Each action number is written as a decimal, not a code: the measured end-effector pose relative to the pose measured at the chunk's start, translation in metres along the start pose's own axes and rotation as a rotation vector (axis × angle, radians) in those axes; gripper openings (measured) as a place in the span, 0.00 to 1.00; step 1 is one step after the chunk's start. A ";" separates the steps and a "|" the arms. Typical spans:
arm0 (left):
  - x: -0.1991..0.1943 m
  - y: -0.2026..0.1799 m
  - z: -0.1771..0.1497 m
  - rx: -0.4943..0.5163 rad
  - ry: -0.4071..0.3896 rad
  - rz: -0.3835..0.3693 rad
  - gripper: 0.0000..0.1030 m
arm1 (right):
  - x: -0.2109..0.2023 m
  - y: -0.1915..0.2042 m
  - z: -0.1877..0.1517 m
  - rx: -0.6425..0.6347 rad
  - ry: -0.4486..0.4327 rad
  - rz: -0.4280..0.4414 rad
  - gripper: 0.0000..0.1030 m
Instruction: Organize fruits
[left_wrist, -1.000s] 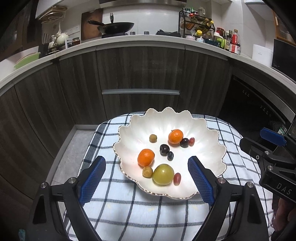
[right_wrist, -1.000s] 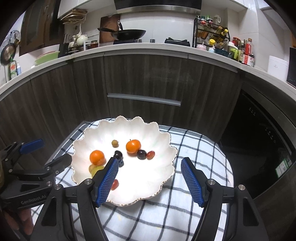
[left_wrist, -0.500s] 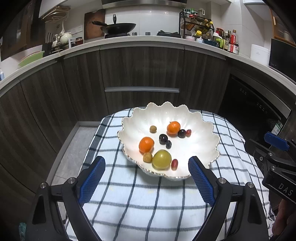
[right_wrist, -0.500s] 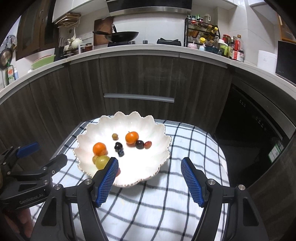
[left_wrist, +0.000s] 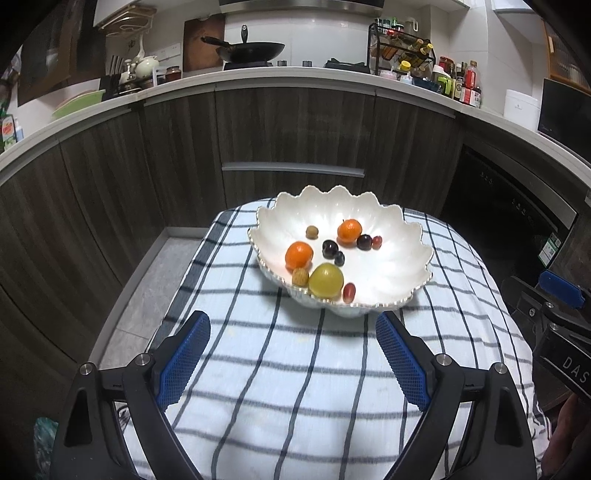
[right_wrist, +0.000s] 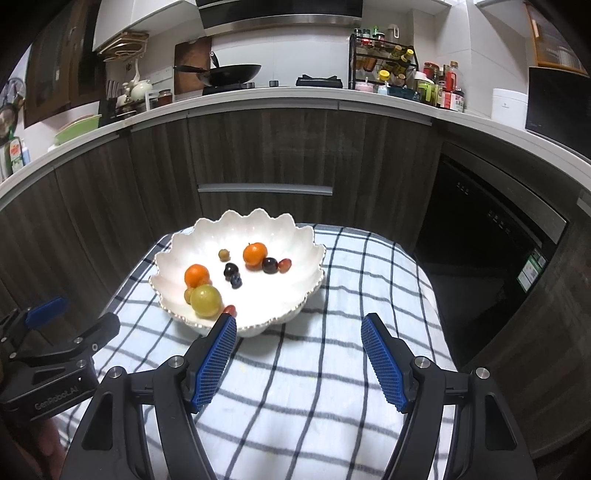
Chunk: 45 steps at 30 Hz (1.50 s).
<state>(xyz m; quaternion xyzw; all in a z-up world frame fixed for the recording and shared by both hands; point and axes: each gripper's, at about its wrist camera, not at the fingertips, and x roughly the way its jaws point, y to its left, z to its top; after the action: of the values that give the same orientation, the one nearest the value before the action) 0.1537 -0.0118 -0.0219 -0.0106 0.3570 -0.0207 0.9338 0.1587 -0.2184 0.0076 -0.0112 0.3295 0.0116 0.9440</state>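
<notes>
A white scalloped bowl (left_wrist: 402, 236) (right_wrist: 295, 243) sits on a checked cloth. In it lie two small oranges (left_wrist: 299, 254) (left_wrist: 349, 229), a yellow-green round fruit (left_wrist: 325, 280) (right_wrist: 205, 301), dark plums and grapes (left_wrist: 329, 248), red grapes (left_wrist: 349, 291) and two small tan fruits (left_wrist: 311, 232). My left gripper (left_wrist: 291, 330) stands open over the cloth, short of the bowl's near rim, with nothing between its fingers. My right gripper (right_wrist: 299, 330) is also open and empty, near the bowl's right front rim. Each gripper shows at the edge of the other's view.
The blue-and-white checked cloth (left_wrist: 295, 369) covers a small raised surface. Dark wood cabinets (left_wrist: 295, 129) curve behind it under a white counter with a wok (left_wrist: 251, 50), a spice rack (left_wrist: 400, 46) and bottles. A black appliance front (right_wrist: 491, 236) stands at the right.
Both grippers have drawn back from the bowl, which now sits farther away and smaller in both views. The fruits lie where they were. Jaw openings are unchanged.
</notes>
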 end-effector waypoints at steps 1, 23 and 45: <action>-0.003 0.001 -0.003 -0.002 0.001 0.002 0.89 | -0.002 0.000 -0.002 0.003 0.001 0.000 0.69; -0.054 0.004 -0.058 -0.004 -0.019 -0.003 0.91 | -0.059 -0.001 -0.064 0.027 -0.039 -0.059 0.69; -0.077 0.003 -0.081 0.022 -0.066 0.018 0.92 | -0.088 -0.004 -0.092 0.032 -0.101 -0.089 0.69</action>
<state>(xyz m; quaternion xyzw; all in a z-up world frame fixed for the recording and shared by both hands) 0.0424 -0.0061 -0.0315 0.0023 0.3261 -0.0159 0.9452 0.0324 -0.2260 -0.0100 -0.0101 0.2806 -0.0349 0.9591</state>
